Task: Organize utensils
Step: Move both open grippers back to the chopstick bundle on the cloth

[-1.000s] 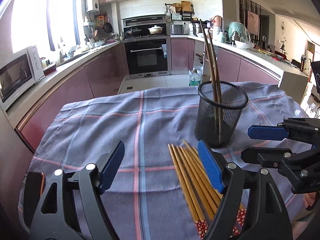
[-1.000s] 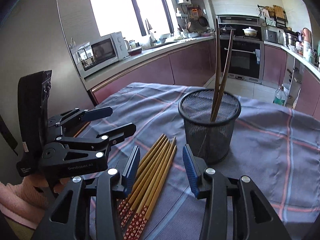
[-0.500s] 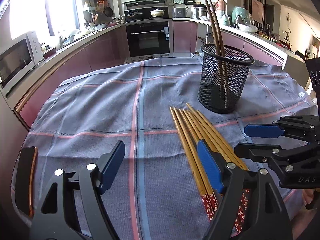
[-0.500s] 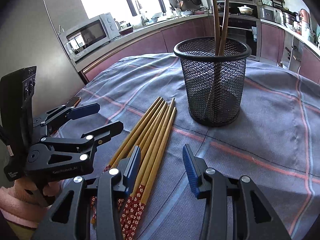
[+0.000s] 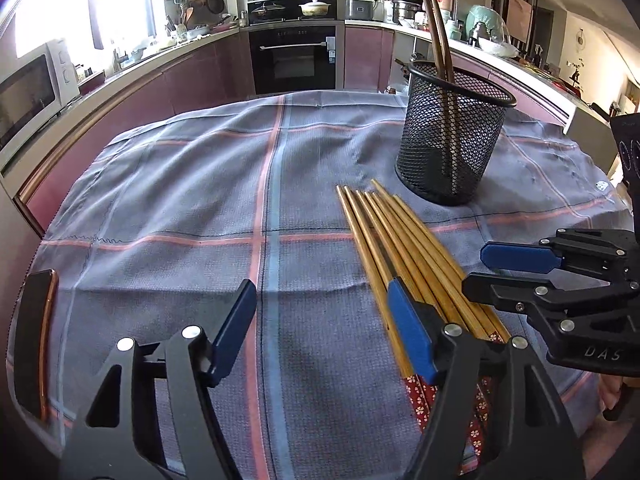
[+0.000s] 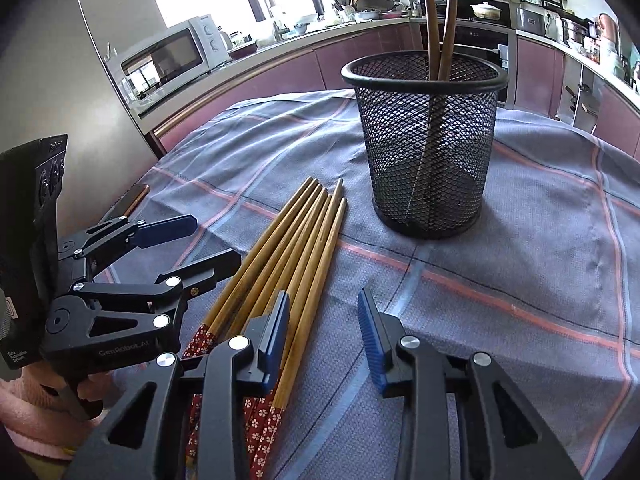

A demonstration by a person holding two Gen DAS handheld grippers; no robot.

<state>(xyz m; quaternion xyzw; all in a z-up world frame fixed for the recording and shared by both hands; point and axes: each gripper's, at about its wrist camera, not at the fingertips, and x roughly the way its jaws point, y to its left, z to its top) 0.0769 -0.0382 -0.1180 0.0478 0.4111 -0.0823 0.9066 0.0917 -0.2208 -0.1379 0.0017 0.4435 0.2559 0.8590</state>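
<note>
Two dark chopsticks (image 6: 440, 20) already stand in the mesh holder (image 6: 426, 148); the bamboo chopsticks (image 6: 296, 248) lie bundled beside it on the table (image 5: 180, 200), probably awaiting transfer. Left gripper (image 5: 320, 328) and right gripper (image 6: 324, 334) hover with jaws spread, seemingly touching nothing.

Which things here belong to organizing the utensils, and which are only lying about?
For the job: loose chopsticks, mesh holder, dark chopsticks in it, left gripper, right gripper.
Lying about: phone, microwave, tablecloth.
</note>
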